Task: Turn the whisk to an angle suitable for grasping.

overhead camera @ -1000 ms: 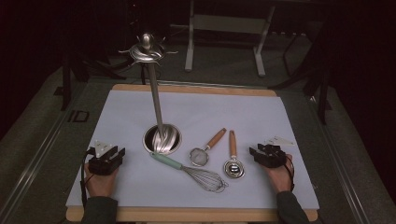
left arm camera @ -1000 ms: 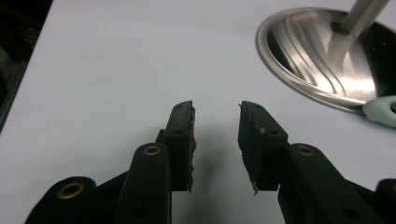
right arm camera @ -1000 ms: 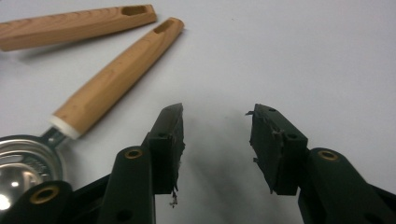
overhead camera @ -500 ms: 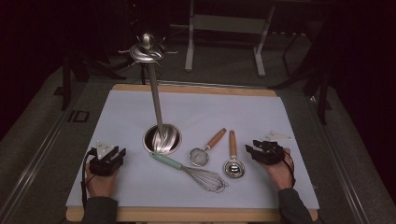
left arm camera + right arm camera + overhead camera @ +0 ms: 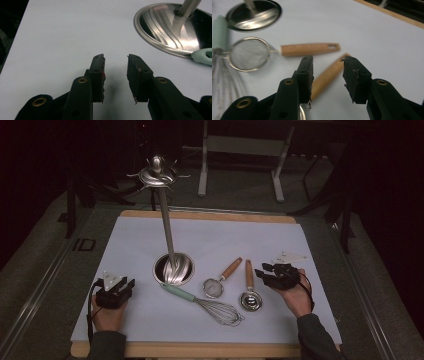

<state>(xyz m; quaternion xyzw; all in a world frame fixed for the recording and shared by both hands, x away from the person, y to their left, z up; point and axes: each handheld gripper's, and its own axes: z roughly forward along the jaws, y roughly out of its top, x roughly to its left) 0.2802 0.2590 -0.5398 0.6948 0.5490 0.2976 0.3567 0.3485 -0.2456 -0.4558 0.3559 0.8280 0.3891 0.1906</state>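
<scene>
1. From the high view I see the white mat with a broad bare stretch across its far half and its left side. The wooden board edge shows past its far side, dark floor beyond. There is open mat around my left gripper, and less on the right, where the utensils lie close together.

2. The thing nearest my right gripper is the wooden-handled scoop, lying just left of it on the near right part of the mat. Its long axis runs near to far: metal bowl toward me, handle end pointing away. In the right gripper view the handle slants up between the jaws.

3. The small strainer lies beside it, handle angled far-right. The whisk slants with its mint handle toward the steel stand base, from which a tall pole rises.

4. The right gripper's jaws stand apart and have just been closing; the scoop handle lies below the gap, the pads not pressing it.

5. The left gripper's jaws stand apart over bare mat, holding nothing, the stand base ahead to their right.
</scene>
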